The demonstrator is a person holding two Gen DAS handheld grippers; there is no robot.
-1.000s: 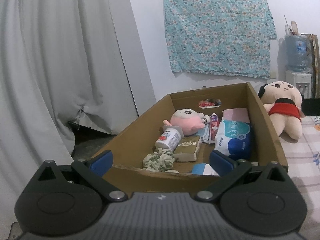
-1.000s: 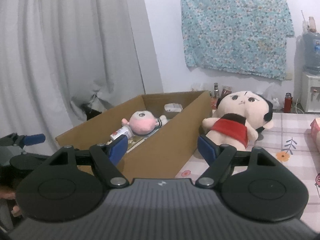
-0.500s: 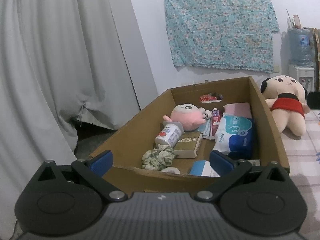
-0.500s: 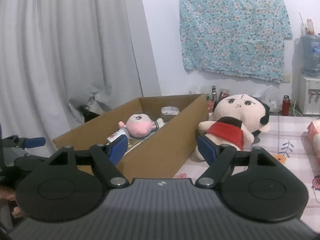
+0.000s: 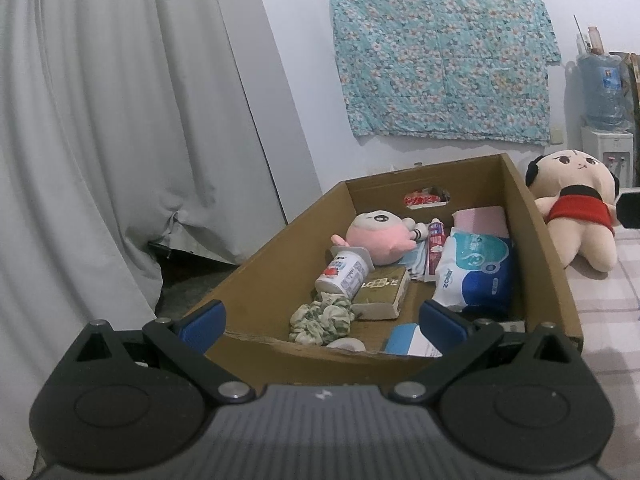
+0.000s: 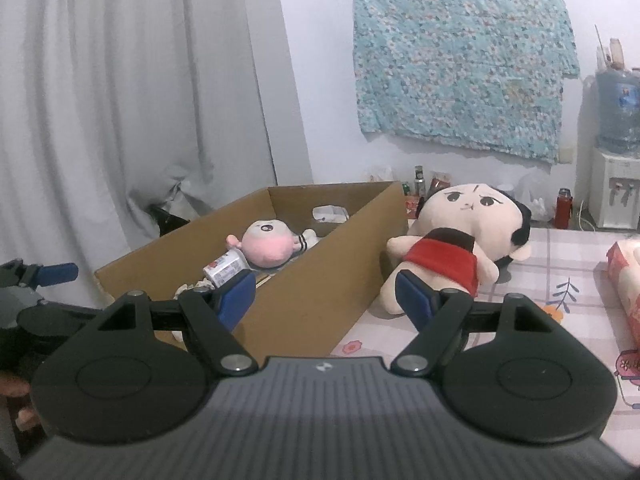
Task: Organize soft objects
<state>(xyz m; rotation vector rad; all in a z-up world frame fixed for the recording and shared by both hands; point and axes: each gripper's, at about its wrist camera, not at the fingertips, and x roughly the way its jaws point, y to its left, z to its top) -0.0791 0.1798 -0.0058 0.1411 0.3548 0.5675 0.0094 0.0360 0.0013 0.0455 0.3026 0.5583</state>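
Observation:
A long cardboard box [image 5: 264,276] lies on the bed; it also shows in the right wrist view [image 6: 320,300]. Inside lie a pink plush doll [image 5: 378,236] [image 6: 268,244], a green scrunchie [image 5: 320,318], a blue-white tissue pack [image 5: 476,268], a pink pad [image 5: 480,218], a small bottle [image 5: 342,276], a tan box [image 5: 382,294] and toothpaste [image 5: 436,242]. A big plush doll in a red top [image 6: 452,248] [image 5: 576,212] lies right of the box. My left gripper [image 5: 322,322] is open and empty before the box's near end. My right gripper [image 6: 326,298] is open and empty, near the box's right wall.
Grey curtains [image 5: 100,140] hang at left. A flowered cloth [image 5: 440,52] hangs on the wall. A water dispenser [image 6: 614,184] stands at far right. A pink tissue pack [image 6: 626,280] lies on the checked sheet [image 6: 560,280]. The left gripper shows at the right view's left edge [image 6: 40,276].
Both grippers have risen and tilted a little, so the box and dolls sit lower in view. Both stay open and empty; no object moved.

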